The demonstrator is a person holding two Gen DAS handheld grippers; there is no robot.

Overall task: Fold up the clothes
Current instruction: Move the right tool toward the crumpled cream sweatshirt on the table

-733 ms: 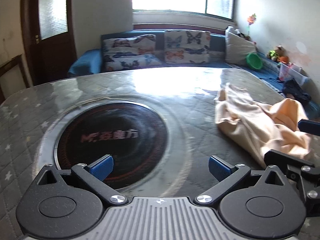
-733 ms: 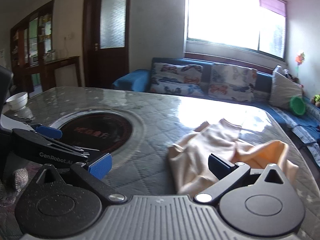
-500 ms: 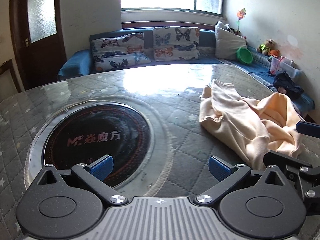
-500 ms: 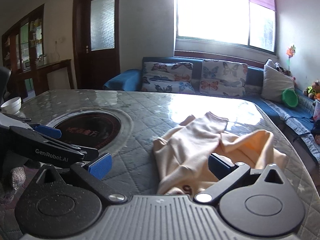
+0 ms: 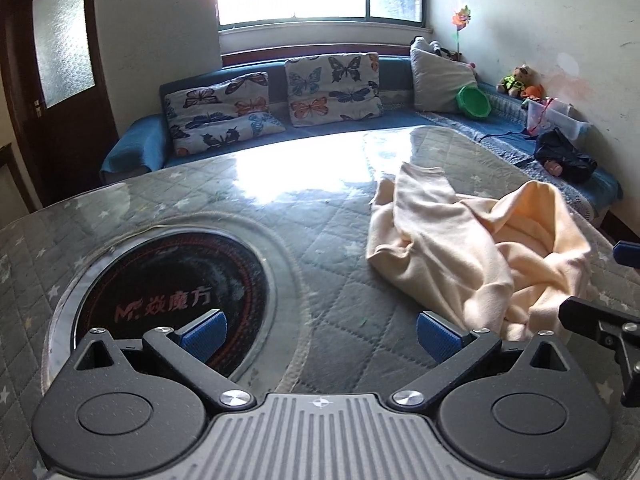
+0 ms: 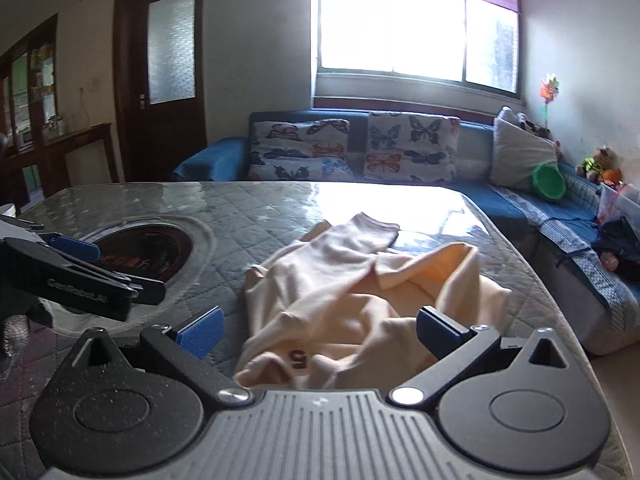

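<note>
Quilted grey table point(image 5: 328, 280) fills the room's near half, glossy under the window light. Both claws hover over it with jaws spread wide, holding nothing. Just ahead of the right gripper point(image 6: 318, 334) lies the crumpled peach garment point(image 6: 360, 300), its near edge with a dark printed mark between the blue pads. From the left gripper point(image 5: 320, 332) that cloth sits ahead and to the right, a round black inset point(image 5: 172, 300) ahead to the left. Beyond the table stands a blue sofa point(image 5: 400, 120) with butterfly cushions point(image 5: 332, 88).
</note>
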